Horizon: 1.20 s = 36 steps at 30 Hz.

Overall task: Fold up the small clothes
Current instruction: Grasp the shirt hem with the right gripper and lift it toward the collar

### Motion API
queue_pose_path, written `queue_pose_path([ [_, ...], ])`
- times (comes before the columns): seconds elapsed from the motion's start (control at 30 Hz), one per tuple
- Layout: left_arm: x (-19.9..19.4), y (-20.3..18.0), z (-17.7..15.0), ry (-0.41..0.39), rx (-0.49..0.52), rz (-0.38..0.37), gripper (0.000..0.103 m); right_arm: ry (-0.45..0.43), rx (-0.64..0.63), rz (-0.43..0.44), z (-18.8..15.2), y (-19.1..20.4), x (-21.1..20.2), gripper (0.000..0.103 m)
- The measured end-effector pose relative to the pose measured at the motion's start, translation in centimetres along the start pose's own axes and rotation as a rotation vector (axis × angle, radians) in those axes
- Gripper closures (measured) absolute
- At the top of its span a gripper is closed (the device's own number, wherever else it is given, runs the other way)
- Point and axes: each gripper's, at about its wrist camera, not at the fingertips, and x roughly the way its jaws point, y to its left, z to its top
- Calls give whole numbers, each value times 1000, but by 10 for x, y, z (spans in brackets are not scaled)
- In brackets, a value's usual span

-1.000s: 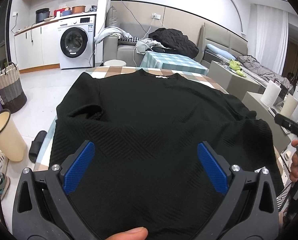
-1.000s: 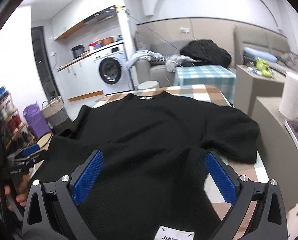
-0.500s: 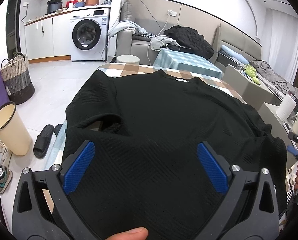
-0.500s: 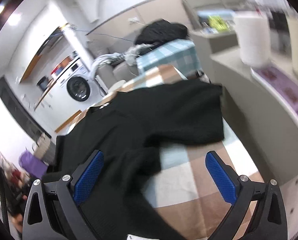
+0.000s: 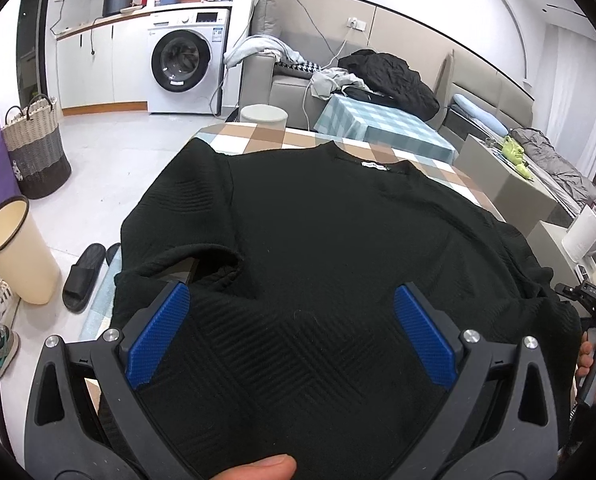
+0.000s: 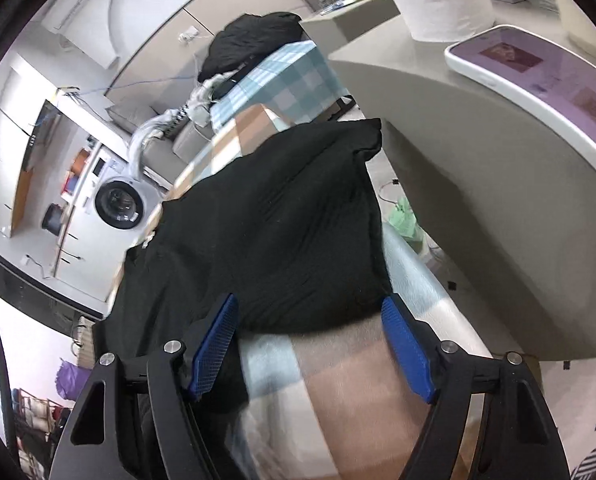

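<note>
Sweater [image 5: 329, 248], black ribbed knit, flat on checked tablecloth [image 5: 266, 136]

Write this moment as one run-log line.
task: fold | shirt: flat on table, unfolded | left gripper: open above hem | right gripper: open at sleeve

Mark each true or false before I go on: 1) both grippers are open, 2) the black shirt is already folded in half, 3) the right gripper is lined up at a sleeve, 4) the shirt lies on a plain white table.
1) True: the left gripper and the right gripper both have their jaws spread.
2) False: the black shirt lies spread out flat, collar away from the camera.
3) True: the sleeve lies just ahead of its fingers.
4) False: the tablecloth is checked brown, white and pale blue.
</note>
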Motion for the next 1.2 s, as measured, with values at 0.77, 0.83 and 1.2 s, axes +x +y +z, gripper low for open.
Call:
queue_pose_path([
  [0.77, 2, 13, 7, -49, -35, -21, 1, -202, -197, 34, 56, 118, -22, 91],
  [0.83, -1, 15, 6, -52, -38, -16, 1, -152, -300, 109, 48, 158, -9, 91],
  [1.2, 1, 39, 1, -20, -67, 36, 1, 151, -529, 82, -24, 208, 47, 58],
])
